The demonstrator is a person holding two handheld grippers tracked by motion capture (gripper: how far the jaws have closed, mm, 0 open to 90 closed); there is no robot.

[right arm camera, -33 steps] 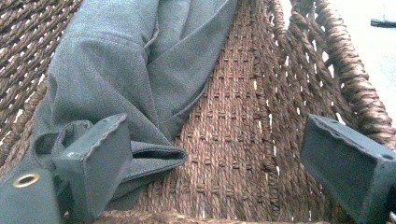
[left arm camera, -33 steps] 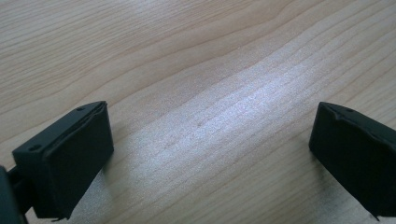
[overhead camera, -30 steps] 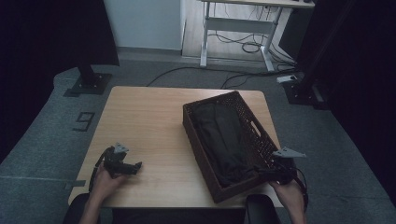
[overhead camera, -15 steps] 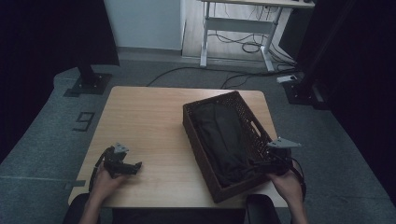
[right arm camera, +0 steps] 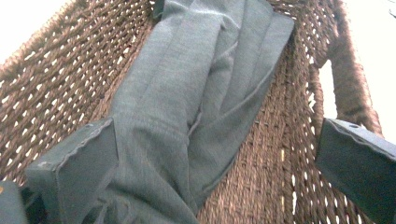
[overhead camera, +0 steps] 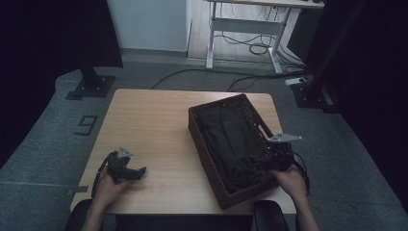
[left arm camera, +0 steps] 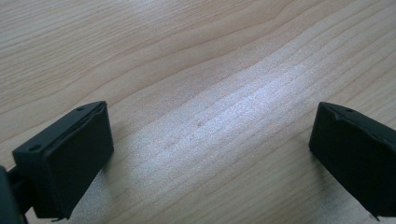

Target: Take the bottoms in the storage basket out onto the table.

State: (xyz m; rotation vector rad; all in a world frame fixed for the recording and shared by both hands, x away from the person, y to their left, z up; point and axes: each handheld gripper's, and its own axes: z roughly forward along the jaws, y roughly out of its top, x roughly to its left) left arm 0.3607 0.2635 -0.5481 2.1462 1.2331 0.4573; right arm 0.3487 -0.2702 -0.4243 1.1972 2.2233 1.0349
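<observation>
High view | right hand-held gripper (overhead camera: 260, 162) held open, jaws just widened, above dark folded cloth (overhead camera: 231, 139) in brown wicker basket (overhead camera: 199, 137) | left hand-held gripper (overhead camera: 139, 172) open on light wooden table (overhead camera: 149, 120)

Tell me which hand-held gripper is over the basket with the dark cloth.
The right hand-held gripper, open at the wicker basket's near end above the dark cloth. The left hand-held gripper sits over bare table.

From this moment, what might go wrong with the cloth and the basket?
1. The right claw is open over the dark folded garment, so closing now may pinch one layer alone and unfold it.
2. Its jaw stands close to the wicker basket wall, so it might catch the weave.
3. The basket sits near the table front edge, at an angle; a pull toward the person may drag it off.
</observation>
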